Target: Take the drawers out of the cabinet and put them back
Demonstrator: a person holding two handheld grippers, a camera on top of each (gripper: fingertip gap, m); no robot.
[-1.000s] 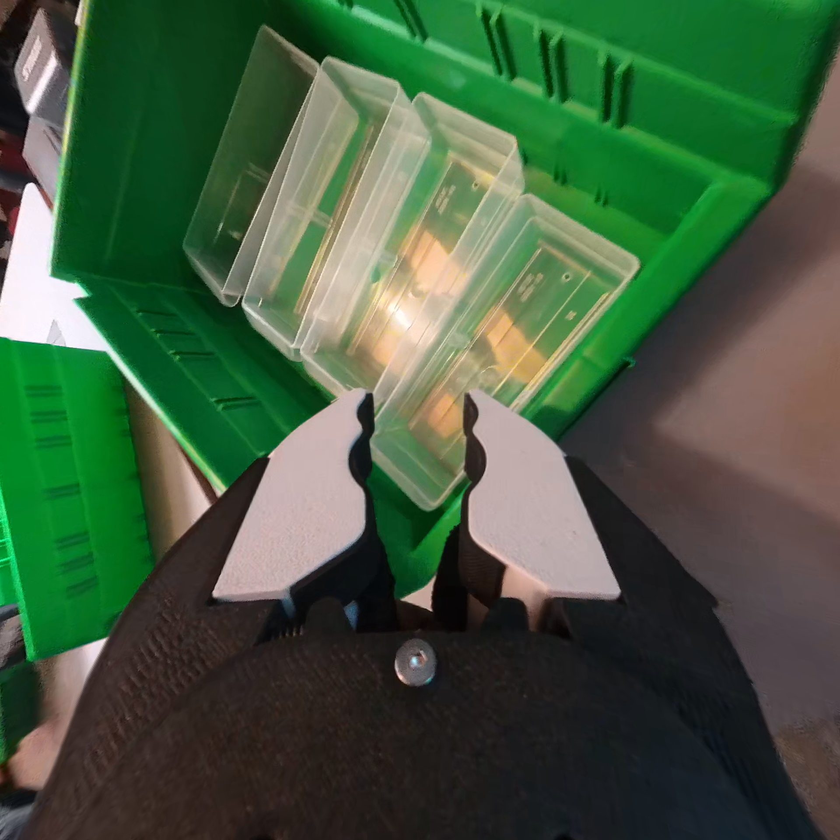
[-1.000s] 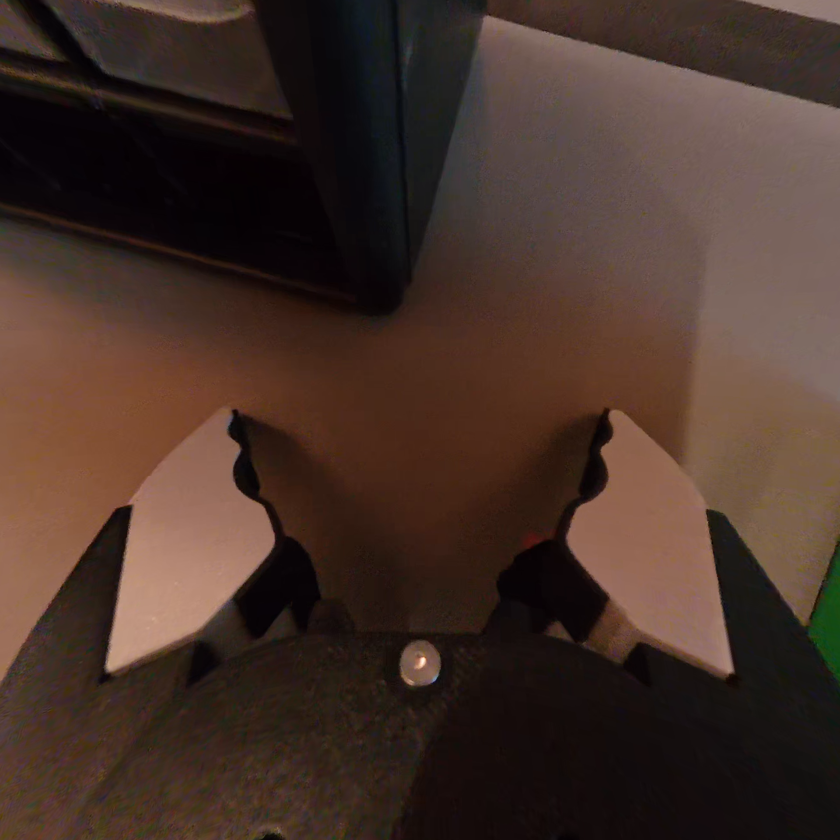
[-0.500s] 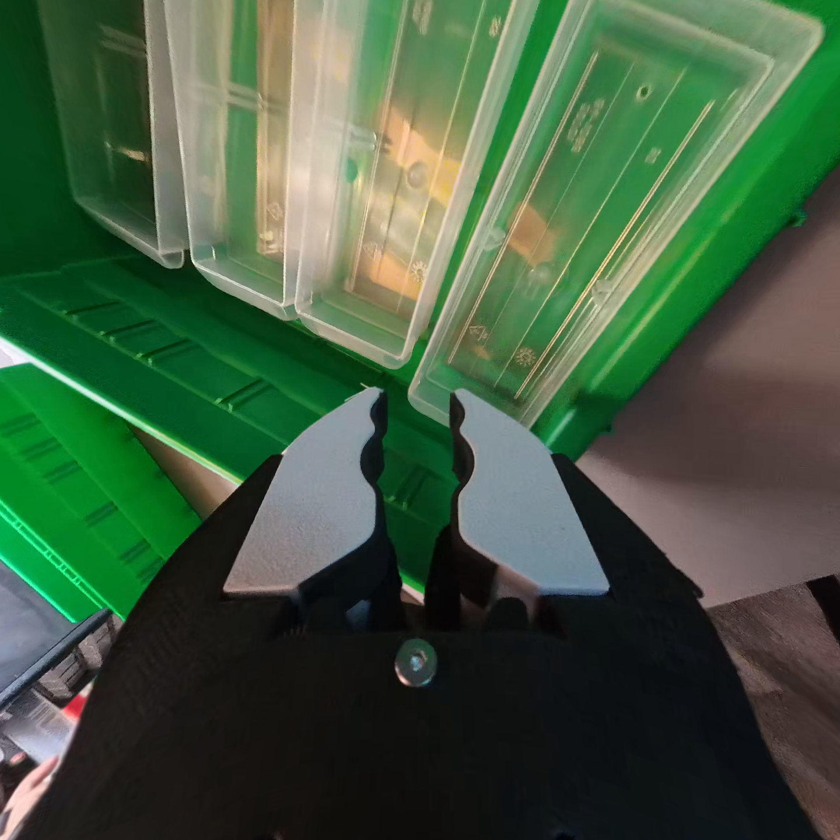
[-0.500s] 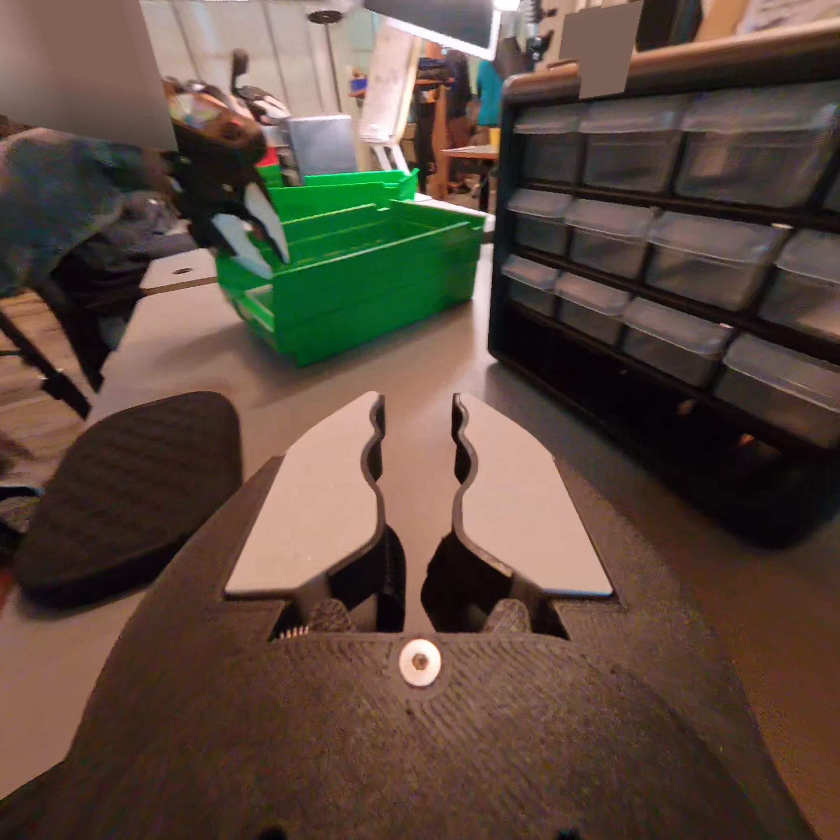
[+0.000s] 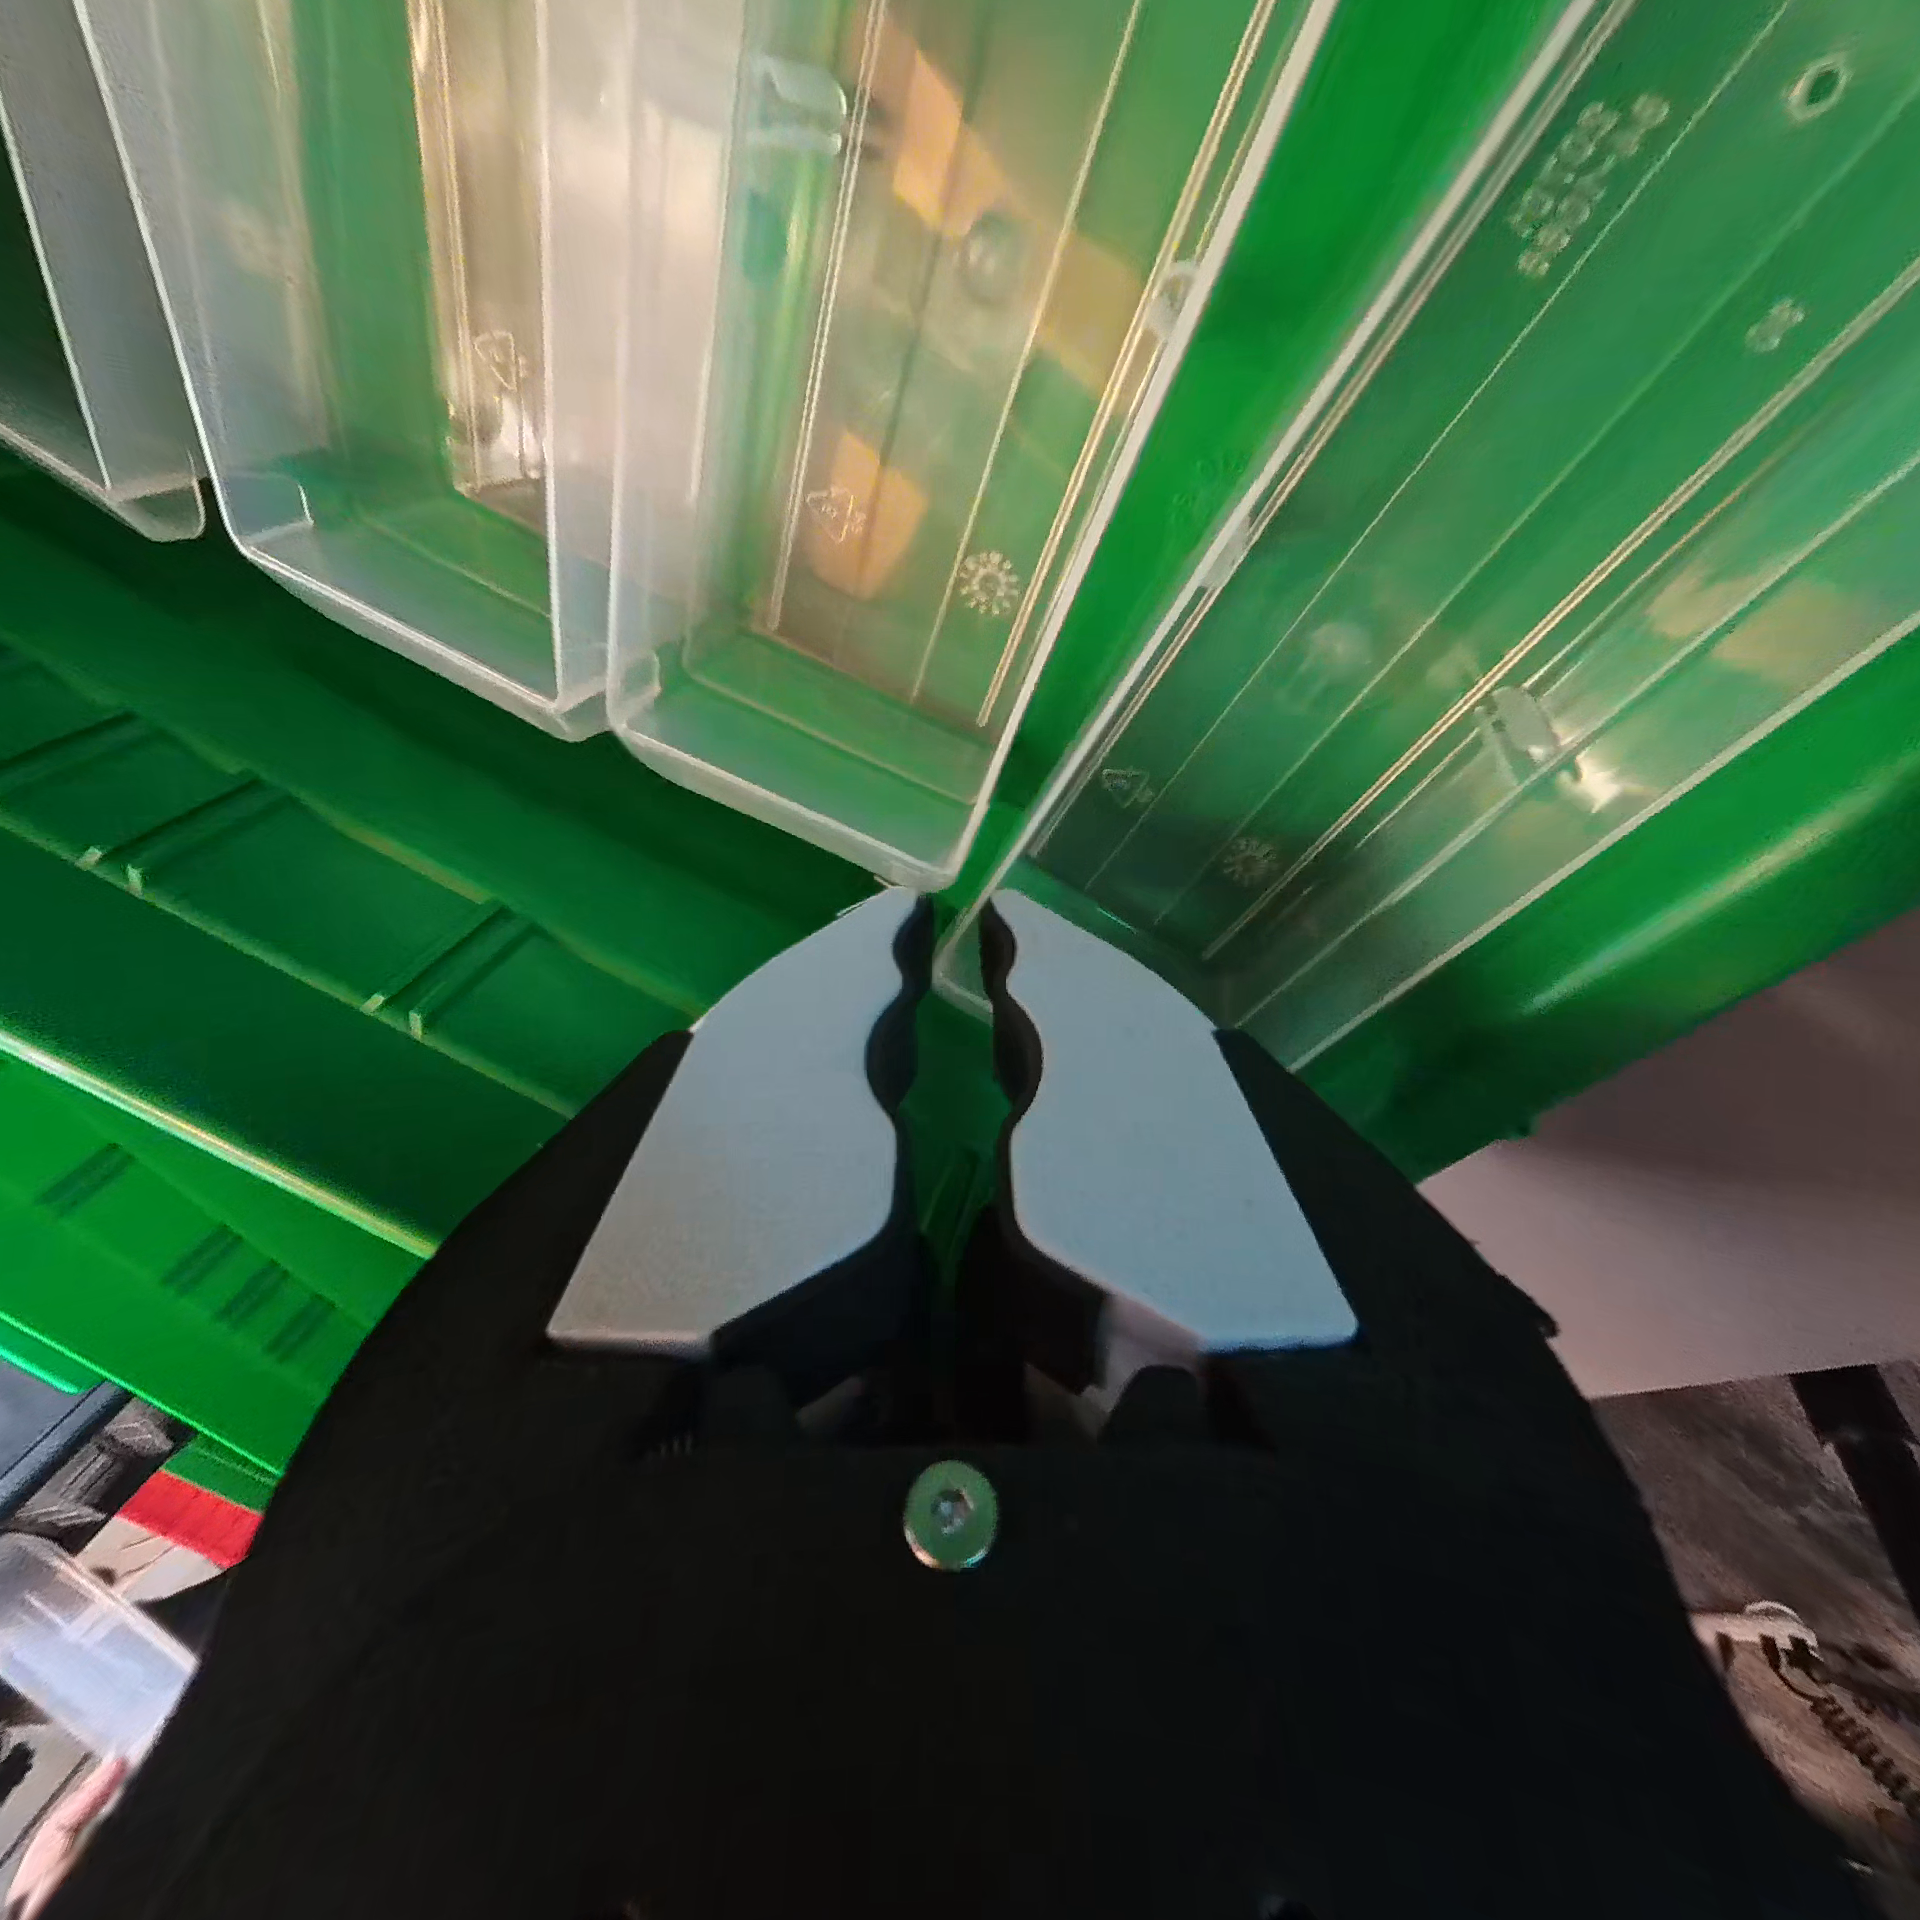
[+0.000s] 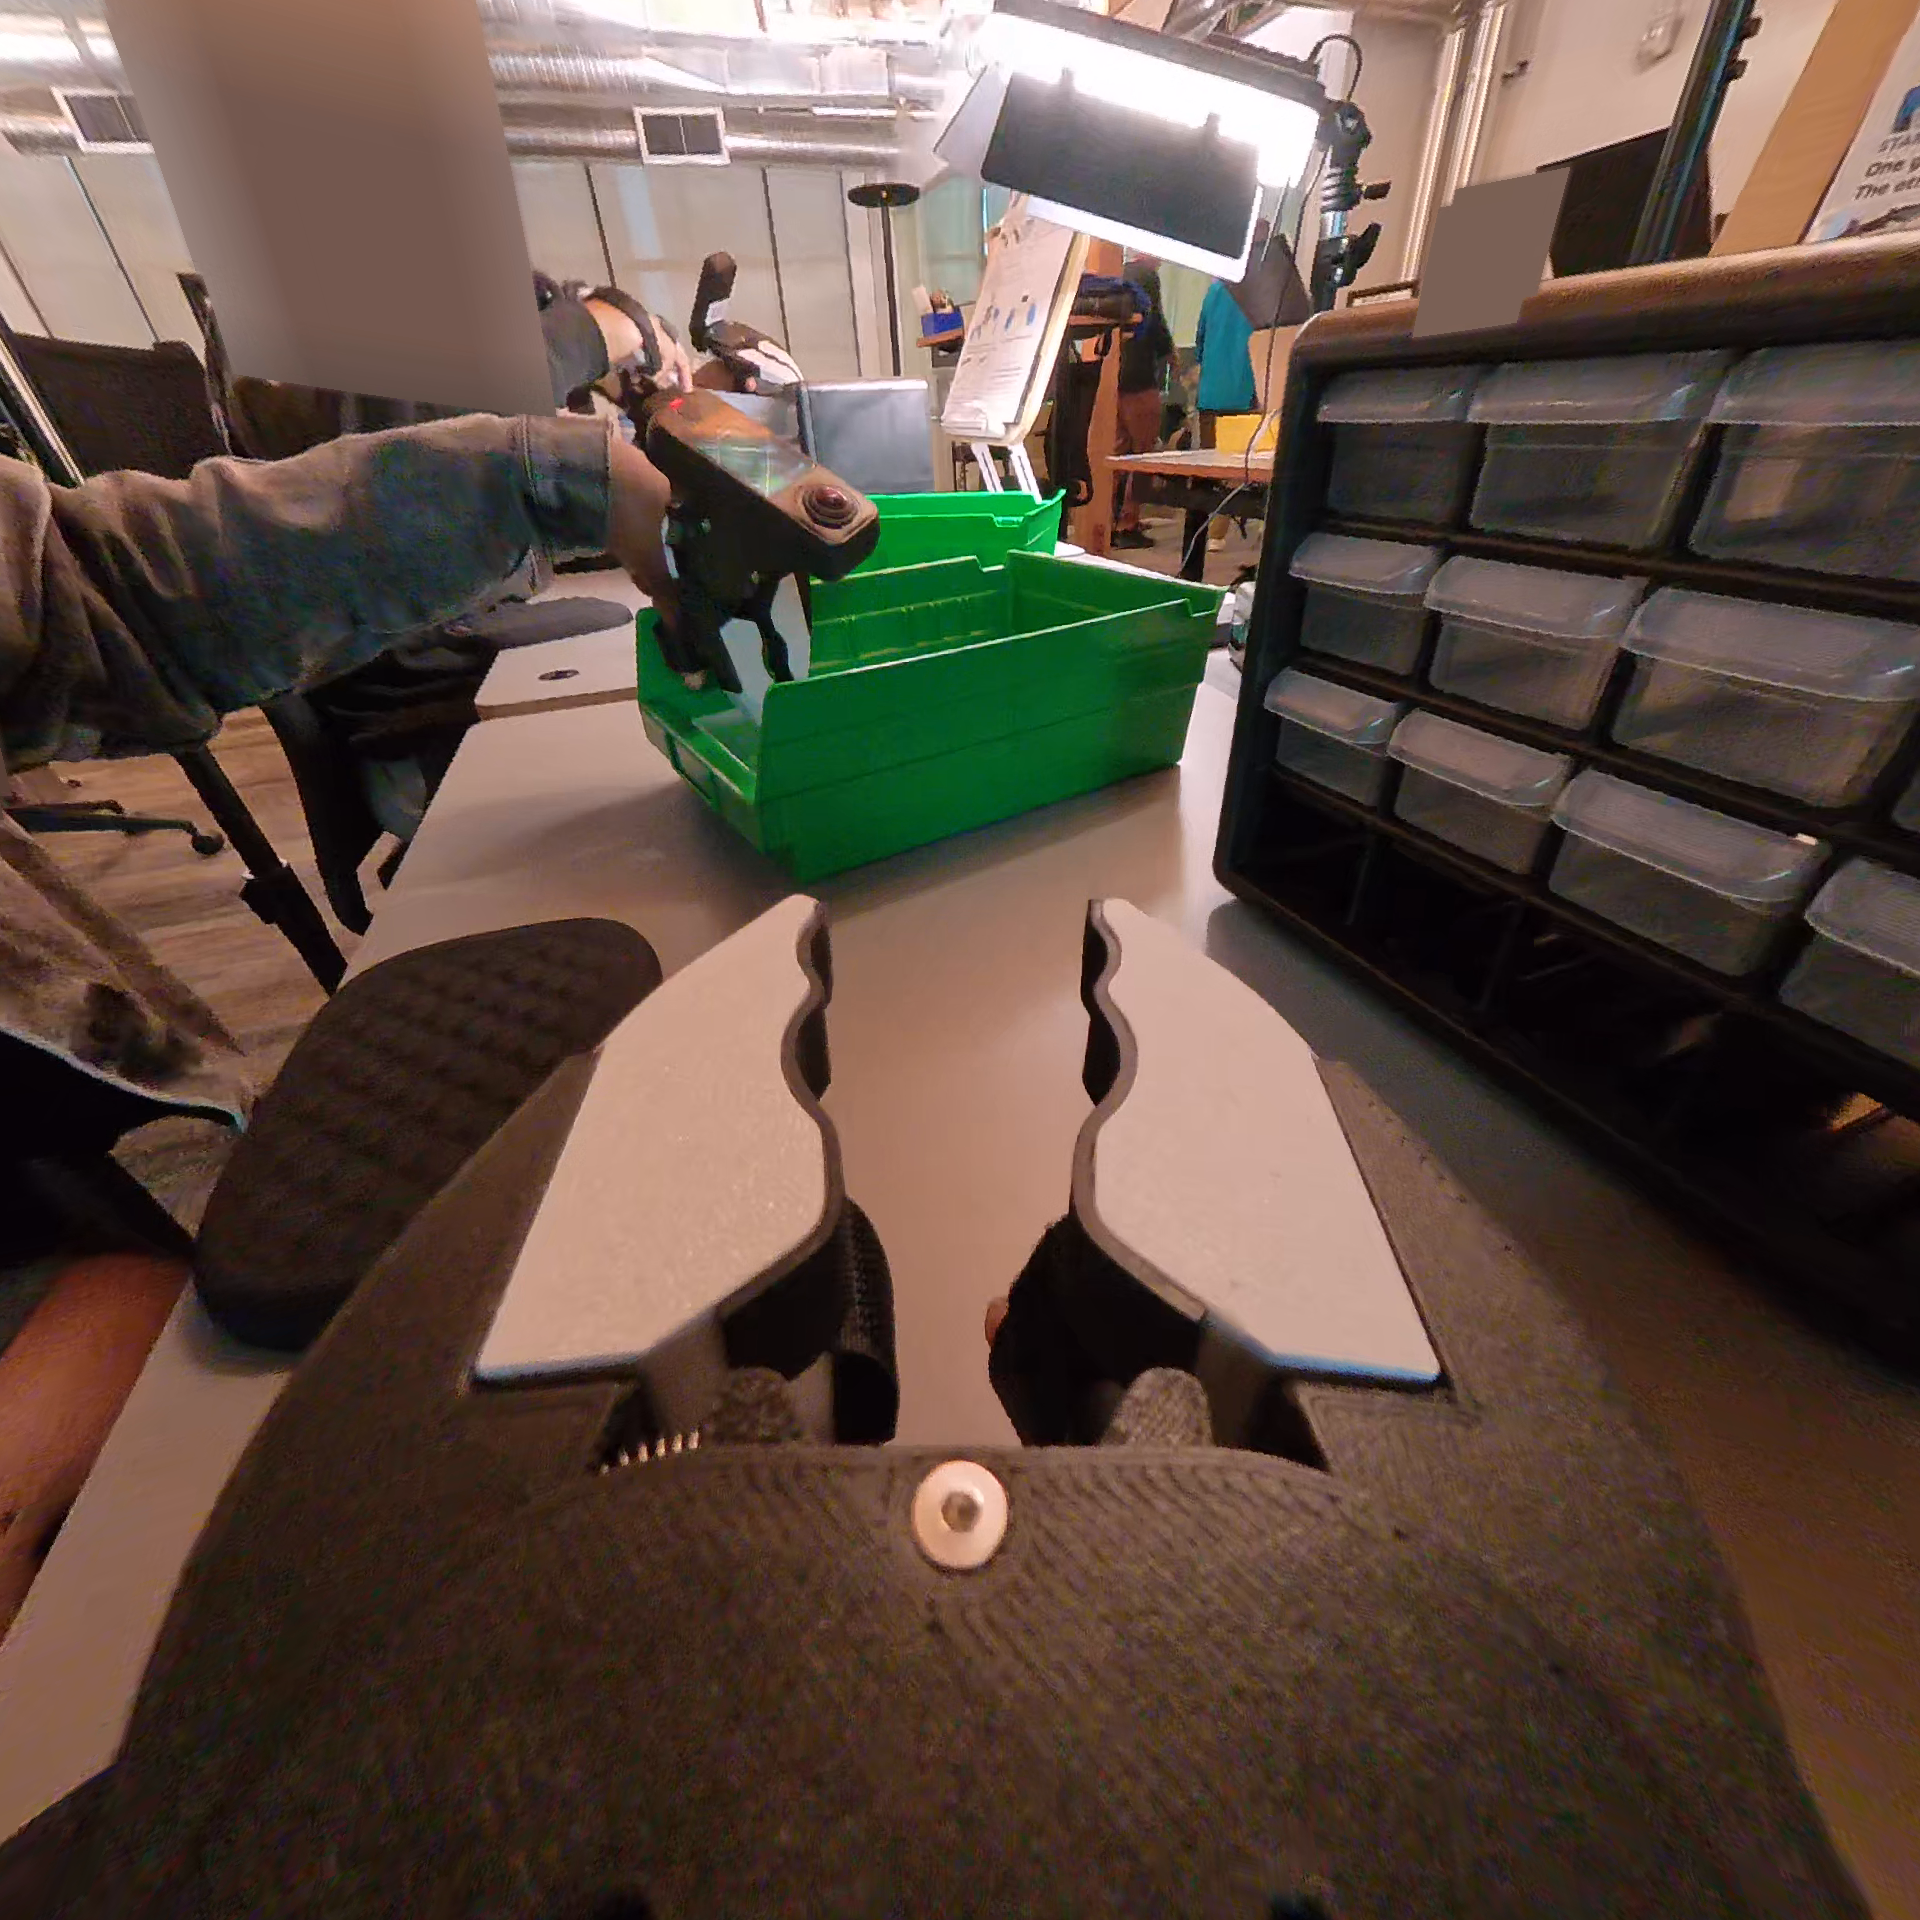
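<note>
**Left gripper pinching a clear drawer in the green bin**

In the left wrist view, four clear drawers lie side by side in the green bin (image 5: 343,935). The left gripper (image 5: 954,920) has its fingers nearly together on the near corner wall of the rightmost drawer (image 5: 1455,644), just beside its neighbour drawer (image 5: 831,582).

In the right wrist view, a person's sleeve (image 6: 312,540) reaches from the left to the bin on the grey table (image 6: 582,831). Nearer, the right gripper (image 6: 954,935) rests low over the table, fingers apart and holding nothing. At far right stands the black cabinet (image 6: 1278,582), clear drawers filling its upper rows, its bottom row's left slots (image 6: 1392,925) dark and empty.
</note>
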